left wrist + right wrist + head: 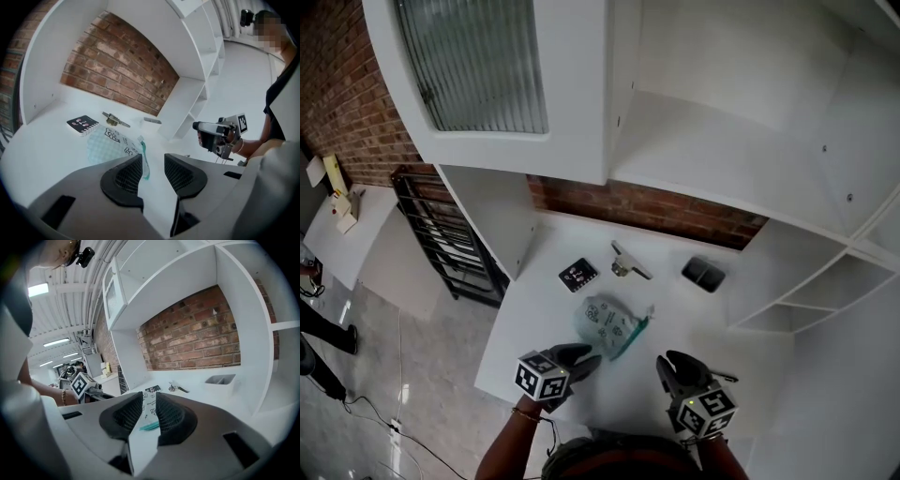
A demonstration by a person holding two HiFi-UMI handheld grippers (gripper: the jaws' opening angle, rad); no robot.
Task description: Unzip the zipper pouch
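Observation:
The zipper pouch [606, 323] lies flat on the white table [562, 323]; it is translucent with printed figures, and a teal zipper [632, 337] runs along its right edge. My left gripper [589, 360] hovers just short of the pouch's near left corner. Its jaws are a little apart and nothing is between them. In the left gripper view the pouch [108, 143] and zipper [145, 163] lie beyond the left gripper [153, 171]. My right gripper [668, 368] is near the pouch's right side, with a narrow empty gap. Through that gap the right gripper view shows the zipper [150, 426].
Behind the pouch lie a black patterned card [577, 274], a metal tool [628, 262] and a dark two-part tray [703, 274]. A brick wall [675, 214] closes the back. White shelves [825, 291] stand to the right and a white cabinet side [492, 220] to the left.

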